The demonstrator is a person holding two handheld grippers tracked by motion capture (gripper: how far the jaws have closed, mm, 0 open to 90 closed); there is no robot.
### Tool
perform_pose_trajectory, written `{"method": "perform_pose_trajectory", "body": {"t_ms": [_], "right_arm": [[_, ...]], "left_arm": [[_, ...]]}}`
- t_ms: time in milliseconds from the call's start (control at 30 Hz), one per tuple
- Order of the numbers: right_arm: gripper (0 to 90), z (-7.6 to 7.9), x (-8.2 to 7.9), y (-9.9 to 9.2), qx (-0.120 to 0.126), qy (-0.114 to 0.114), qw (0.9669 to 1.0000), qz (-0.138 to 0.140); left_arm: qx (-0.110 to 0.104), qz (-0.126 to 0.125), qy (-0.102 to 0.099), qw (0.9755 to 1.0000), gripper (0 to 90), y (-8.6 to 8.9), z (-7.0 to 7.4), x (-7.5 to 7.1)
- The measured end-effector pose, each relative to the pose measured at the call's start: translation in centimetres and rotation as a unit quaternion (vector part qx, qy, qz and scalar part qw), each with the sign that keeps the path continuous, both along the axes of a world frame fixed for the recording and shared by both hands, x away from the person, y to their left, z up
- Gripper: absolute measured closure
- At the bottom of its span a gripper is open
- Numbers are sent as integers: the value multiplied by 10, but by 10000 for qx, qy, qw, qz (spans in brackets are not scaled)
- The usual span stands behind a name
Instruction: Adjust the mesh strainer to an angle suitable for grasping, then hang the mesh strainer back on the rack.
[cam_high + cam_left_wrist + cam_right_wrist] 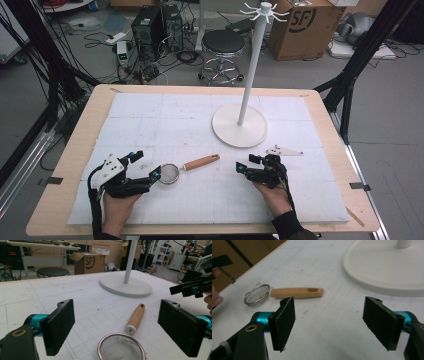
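Observation:
A small wire-mesh strainer [170, 173] with a wooden handle [201, 162] lies flat on the white mat, its handle pointing to the back right. My left gripper [145, 165] rests low on the mat at the front left, open, with the mesh bowl [121, 347] just ahead between its jaws and no pad touching it. My right gripper [247, 164] stands open to the right of the handle's tip, apart from it and with nothing between its jaws. From the right gripper view [329, 312] the strainer [297, 293] lies ahead to the left.
A white hanging stand with a round base [239, 126] and a tall pole [252, 65] is behind the strainer at centre right. The wooden table rim [75, 150] frames the mat. Beyond the table are a stool [223, 44], a cardboard box [305, 25] and a computer tower [150, 25].

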State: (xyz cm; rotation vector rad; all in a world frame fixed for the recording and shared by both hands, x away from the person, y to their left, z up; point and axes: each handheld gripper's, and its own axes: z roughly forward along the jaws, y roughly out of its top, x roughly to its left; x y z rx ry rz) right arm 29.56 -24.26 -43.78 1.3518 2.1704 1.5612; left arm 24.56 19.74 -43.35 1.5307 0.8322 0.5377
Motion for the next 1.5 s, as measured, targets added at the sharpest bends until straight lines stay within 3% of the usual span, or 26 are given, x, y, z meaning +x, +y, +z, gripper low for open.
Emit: {"method": "perform_pose_trajectory", "body": {"t_ms": [100,567,800,967,1033,1067,1133,1267,1367,1500], "right_arm": [[239,4,-1,-4,113,-34,9999,1],[234,15,-14,-19,181,-301,9994,-61],[224,19,-13,-29,282,-400,9986,-197],[224,19,-12,-32,232,-441,9984,-249],[226,19,-12,-33,132,-520,9980,-326],[226,19,-11,-34,103,-558,9979,-311],[226,20,-11,-36,104,-543,9980,-319],[226,21,-10,-41,116,-580,9975,-379],[226,21,-10,-43,137,-583,9975,-379],[222,20,-9,-46,110,-601,9972,-423]], "left_arm": [[-13,-10,-9,10000,148,0,0,-1],[-53,-40,-26,10000,148,1,1,-2],[-115,-490,317,9982,153,-10,8,12],[-9,-694,427,9967,153,-15,13,22],[80,-862,620,9943,153,-17,14,27],[236,-882,673,9936,153,-19,15,29],[456,-989,725,9914,157,-24,17,33],[658,-1178,837,9873,166,-34,22,41],[805,-1411,1053,9811,206,-40,26,49],[1089,-1498,1205,9753,211,-52,27,56]]}}
